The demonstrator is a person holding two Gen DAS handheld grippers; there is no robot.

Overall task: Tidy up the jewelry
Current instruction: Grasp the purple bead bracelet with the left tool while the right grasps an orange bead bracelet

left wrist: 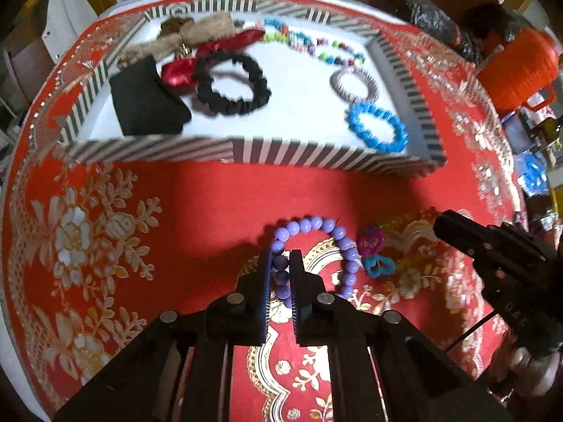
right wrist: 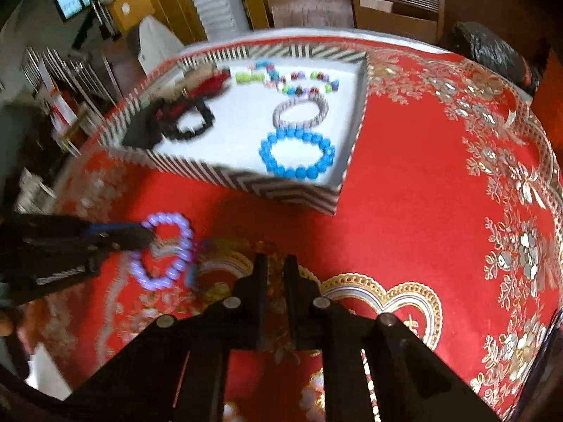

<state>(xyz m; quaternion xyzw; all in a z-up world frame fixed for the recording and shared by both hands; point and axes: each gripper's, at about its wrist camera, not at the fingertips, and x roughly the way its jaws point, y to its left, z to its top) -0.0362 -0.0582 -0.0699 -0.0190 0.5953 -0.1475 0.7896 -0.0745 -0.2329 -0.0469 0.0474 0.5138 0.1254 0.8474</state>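
Observation:
A purple bead bracelet [left wrist: 330, 228] lies on the red patterned cloth, and my left gripper [left wrist: 281, 255] is shut on its left side, with beads showing between the fingers. The right wrist view shows the same grip from the side, the left gripper [right wrist: 147, 234] at the purple bracelet [right wrist: 183, 242]. My right gripper [right wrist: 275, 260] points down at the cloth, its fingers nearly together on a yellow bead bracelet [left wrist: 408, 219], which is hard to make out against the gold pattern. In the left wrist view, the right gripper [left wrist: 440, 219] has its tip on those beads.
A striped tray [left wrist: 281, 147] with a white floor stands behind, holding a blue bead bracelet [left wrist: 378, 126], a silver bracelet [left wrist: 353, 86], a black scrunchie [left wrist: 232, 82], a red bow, a black pouch and a multicolour necklace. Small pink and blue trinkets [left wrist: 374, 253] lie by the purple bracelet. An orange basket [left wrist: 517, 70] stands at right.

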